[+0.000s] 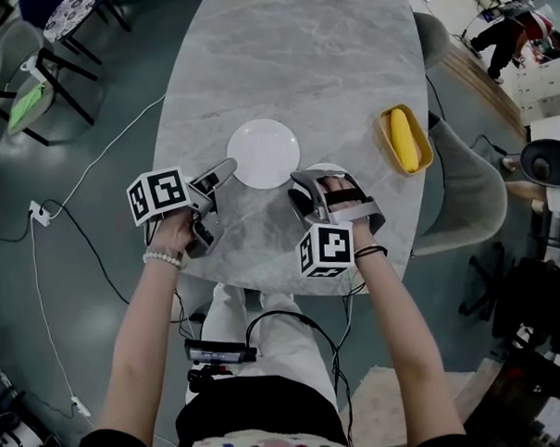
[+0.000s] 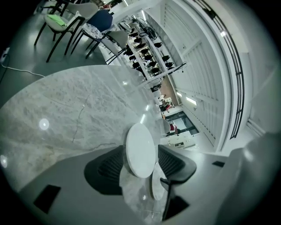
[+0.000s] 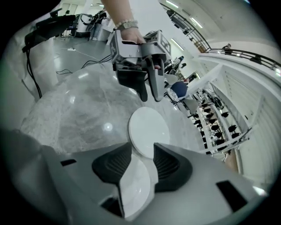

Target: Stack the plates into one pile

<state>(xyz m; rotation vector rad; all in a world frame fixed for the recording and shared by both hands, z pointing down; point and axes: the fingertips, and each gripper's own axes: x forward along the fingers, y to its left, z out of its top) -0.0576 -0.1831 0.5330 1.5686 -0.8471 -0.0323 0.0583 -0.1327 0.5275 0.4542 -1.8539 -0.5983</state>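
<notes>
Two white plates lie side by side on the grey marble table point(image 1: 282, 60). The larger plate point(image 1: 263, 154) lies in full view; in the left gripper view this plate point(image 2: 140, 149) sits just beyond the jaws. The second plate point(image 1: 326, 169) is mostly hidden under my right gripper point(image 1: 307, 196); in the right gripper view it point(image 3: 136, 189) lies between and below the open jaws, pads apart from it. My left gripper point(image 1: 218, 188) stands open at the larger plate's left edge, holding nothing. The right gripper view also shows the larger plate point(image 3: 149, 129) ahead.
A yellow dish point(image 1: 424, 137) holding a banana point(image 1: 401, 138) sits near the table's right edge. A grey chair point(image 1: 464, 191) stands beside it. Cables point(image 1: 84, 180) run over the floor at the left. The table's near edge is just below both grippers.
</notes>
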